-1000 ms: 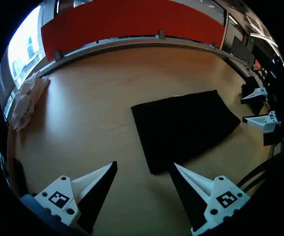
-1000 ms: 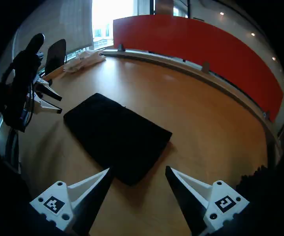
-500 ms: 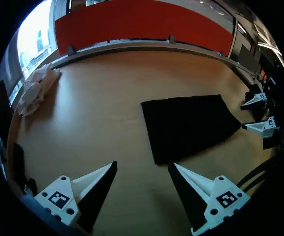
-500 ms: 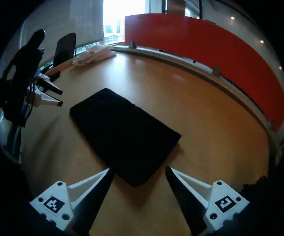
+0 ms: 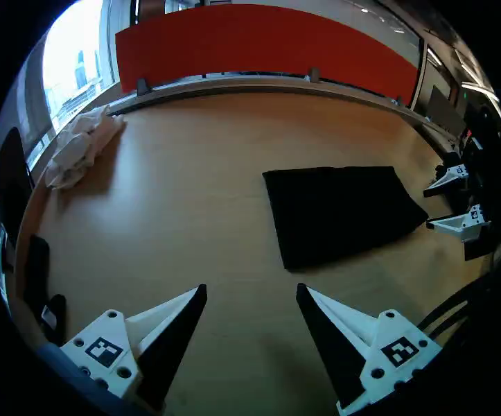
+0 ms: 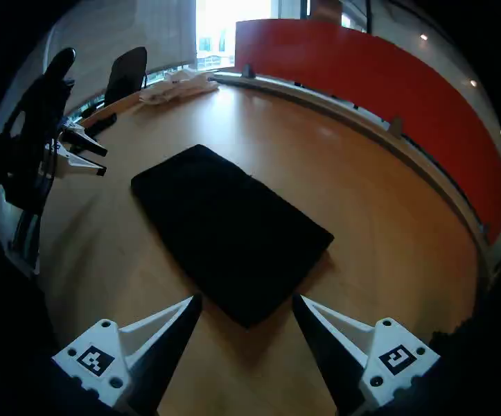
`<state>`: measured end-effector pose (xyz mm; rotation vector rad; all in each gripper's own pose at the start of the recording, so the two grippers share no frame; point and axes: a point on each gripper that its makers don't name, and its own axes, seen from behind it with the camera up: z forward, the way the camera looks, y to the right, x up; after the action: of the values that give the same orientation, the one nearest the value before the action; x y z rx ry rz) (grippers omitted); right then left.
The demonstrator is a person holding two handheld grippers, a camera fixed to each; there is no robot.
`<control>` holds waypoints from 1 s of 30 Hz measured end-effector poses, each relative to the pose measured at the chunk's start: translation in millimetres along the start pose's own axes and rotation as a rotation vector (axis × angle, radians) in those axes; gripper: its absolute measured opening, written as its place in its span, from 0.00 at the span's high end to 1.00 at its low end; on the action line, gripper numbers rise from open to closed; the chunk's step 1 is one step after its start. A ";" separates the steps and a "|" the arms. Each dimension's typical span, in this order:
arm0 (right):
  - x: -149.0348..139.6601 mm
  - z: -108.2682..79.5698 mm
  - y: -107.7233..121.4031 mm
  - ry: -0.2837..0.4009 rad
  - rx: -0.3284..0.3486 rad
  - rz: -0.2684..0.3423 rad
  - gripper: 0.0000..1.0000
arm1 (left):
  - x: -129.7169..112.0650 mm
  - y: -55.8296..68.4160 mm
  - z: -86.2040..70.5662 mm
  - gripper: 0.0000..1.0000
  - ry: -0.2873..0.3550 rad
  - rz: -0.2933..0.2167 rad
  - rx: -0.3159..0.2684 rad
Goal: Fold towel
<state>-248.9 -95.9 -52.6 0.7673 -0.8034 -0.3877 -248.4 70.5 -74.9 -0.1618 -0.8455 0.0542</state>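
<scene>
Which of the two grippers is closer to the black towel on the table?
Right. The right gripper is at the near corner of the black towel, which shows between its open jaws. The left gripper, also open, is a little short of the other end, over bare table.

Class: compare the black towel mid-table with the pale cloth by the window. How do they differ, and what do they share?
The black rectangular fabric towel is dark; the crumpled whitish cloth is pale. The towel lies flat with straight edges; the cloth is bunched up. The towel is central on the wooden table; the cloth lies at its edge. Both rest on it.
</scene>
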 end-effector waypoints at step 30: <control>-21.5 2.8 1.6 -0.078 0.017 0.000 0.34 | -7.4 -0.3 -16.7 0.04 0.142 -0.036 0.019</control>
<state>-264.9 -83.7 -60.8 0.7718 -0.8809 -0.4128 -240.8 67.3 -91.1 -0.1312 -0.7056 0.0161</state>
